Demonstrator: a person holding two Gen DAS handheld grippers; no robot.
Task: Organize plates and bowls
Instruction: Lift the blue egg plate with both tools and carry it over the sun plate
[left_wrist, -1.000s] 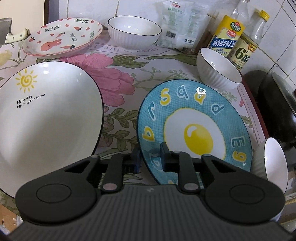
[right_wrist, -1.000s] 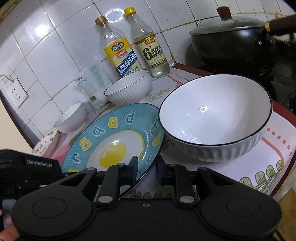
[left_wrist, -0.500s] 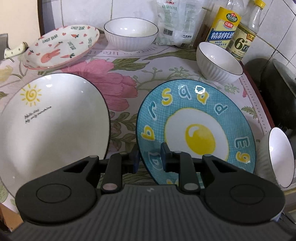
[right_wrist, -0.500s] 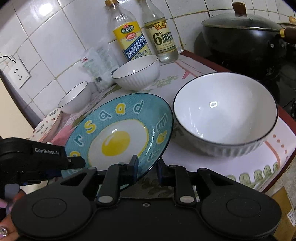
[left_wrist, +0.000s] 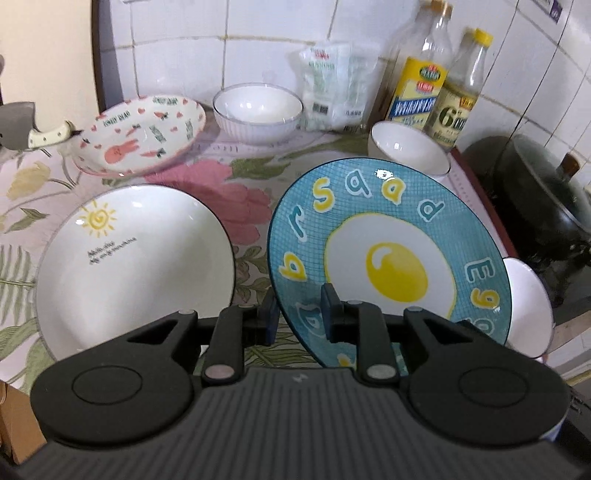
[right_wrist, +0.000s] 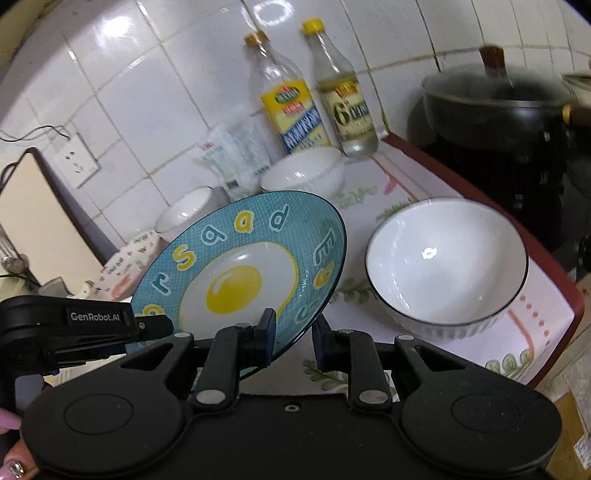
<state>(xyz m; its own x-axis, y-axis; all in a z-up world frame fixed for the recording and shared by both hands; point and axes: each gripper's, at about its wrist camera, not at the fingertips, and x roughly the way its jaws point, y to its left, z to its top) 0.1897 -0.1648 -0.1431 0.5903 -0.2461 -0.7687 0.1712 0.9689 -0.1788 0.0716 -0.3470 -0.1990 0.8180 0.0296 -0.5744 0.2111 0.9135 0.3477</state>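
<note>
Left wrist view: the left gripper (left_wrist: 298, 313) clamps the near rim of the blue egg plate (left_wrist: 388, 258), which tilts up off the floral cloth (left_wrist: 243, 177); the sun plate (left_wrist: 136, 258) lies left of the jaws.

Right wrist view: the right gripper (right_wrist: 293, 334) also straddles that plate's (right_wrist: 240, 266) rim, jaws closed on it; a white bowl (right_wrist: 447, 262) sits just right.

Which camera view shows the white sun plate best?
The left wrist view: the white sun plate lies fully visible there, left of the blue egg plate. The right wrist view does not show it.
</note>
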